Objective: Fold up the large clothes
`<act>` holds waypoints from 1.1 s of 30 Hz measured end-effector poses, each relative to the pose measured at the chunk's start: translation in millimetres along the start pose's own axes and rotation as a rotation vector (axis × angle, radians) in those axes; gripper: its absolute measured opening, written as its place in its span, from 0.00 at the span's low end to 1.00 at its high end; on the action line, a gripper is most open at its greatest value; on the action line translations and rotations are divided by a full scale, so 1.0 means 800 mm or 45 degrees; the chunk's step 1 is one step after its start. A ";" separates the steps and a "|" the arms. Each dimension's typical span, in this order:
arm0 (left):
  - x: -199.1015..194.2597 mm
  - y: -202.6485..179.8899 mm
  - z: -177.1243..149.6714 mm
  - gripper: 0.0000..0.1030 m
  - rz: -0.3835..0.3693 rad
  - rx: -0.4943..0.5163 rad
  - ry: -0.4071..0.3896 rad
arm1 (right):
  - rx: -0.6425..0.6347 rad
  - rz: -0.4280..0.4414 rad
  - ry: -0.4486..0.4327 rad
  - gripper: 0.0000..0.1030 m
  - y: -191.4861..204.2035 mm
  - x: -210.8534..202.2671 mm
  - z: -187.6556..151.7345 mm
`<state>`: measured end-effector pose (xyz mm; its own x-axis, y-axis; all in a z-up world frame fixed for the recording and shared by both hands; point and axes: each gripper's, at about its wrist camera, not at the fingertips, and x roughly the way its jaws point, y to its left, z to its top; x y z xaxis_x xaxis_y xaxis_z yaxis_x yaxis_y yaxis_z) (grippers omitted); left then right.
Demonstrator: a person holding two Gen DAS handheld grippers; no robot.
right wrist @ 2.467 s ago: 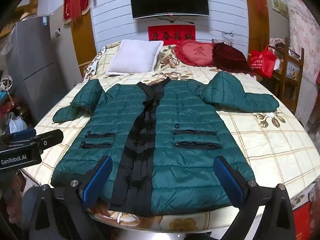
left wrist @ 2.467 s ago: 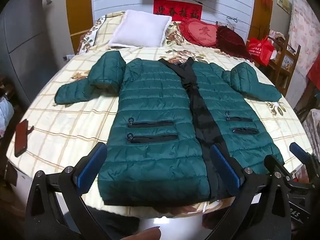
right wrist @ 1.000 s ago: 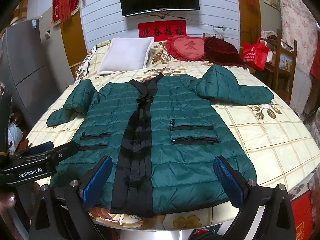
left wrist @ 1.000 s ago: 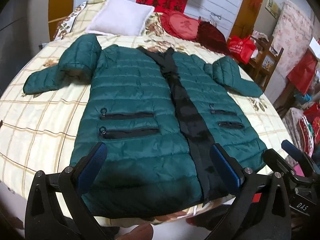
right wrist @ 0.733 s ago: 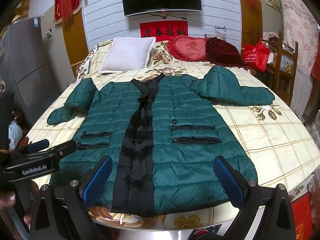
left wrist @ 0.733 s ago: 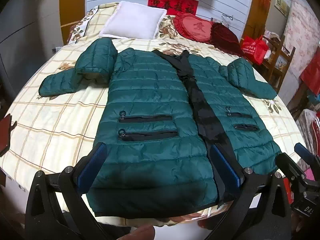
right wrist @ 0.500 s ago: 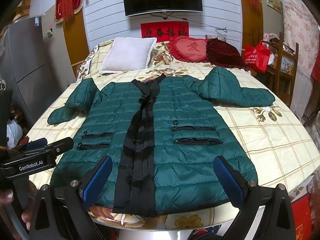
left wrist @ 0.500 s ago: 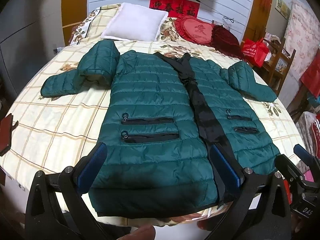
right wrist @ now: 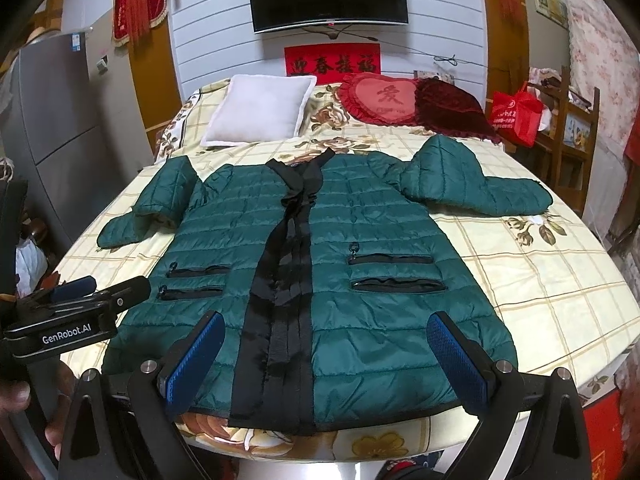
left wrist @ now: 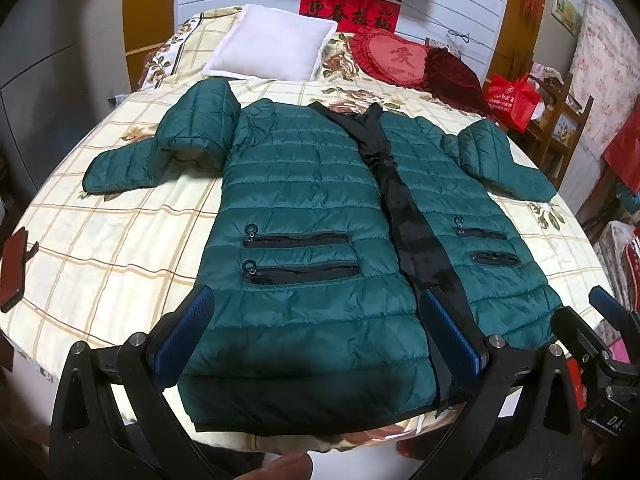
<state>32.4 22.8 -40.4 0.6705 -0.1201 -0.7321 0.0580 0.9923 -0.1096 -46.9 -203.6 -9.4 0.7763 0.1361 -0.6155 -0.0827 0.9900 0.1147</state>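
A dark green quilted jacket [left wrist: 304,208] with a black front placket lies flat, front up, on a round bed; it also shows in the right wrist view [right wrist: 360,248]. Both sleeves are bent outward, cuffs pointing down and away. My left gripper [left wrist: 320,332] is open and empty, hovering over the hem's left half. My right gripper [right wrist: 328,356] is open and empty, hovering over the hem's right half. The left gripper's body shows in the right wrist view [right wrist: 76,320] at the left edge.
The bed [left wrist: 100,240] has a cream checked floral cover. A white pillow [left wrist: 272,44], a red heart cushion [left wrist: 396,56] and a dark red cushion [right wrist: 448,108] lie at the head. A red bag [right wrist: 516,116] and wooden furniture stand right; a grey fridge [right wrist: 52,112] stands left.
The left gripper's view swung left and back over the hem, ending a bit closer to the jacket. The right gripper barely moved. The jacket has not moved.
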 end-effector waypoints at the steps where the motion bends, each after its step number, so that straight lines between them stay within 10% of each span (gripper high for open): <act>1: 0.000 0.000 0.000 1.00 0.001 0.000 0.001 | 0.003 -0.001 -0.001 0.97 -0.001 0.000 0.000; 33: 0.016 -0.011 0.002 1.00 0.017 0.031 0.020 | 0.016 -0.001 0.010 0.97 -0.008 0.011 0.002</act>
<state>41.6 12.2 -48.1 0.6594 -0.1071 -0.7442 0.0675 0.9942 -0.0833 -38.7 -208.8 -14.5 0.7715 0.1357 -0.6216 -0.0742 0.9895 0.1239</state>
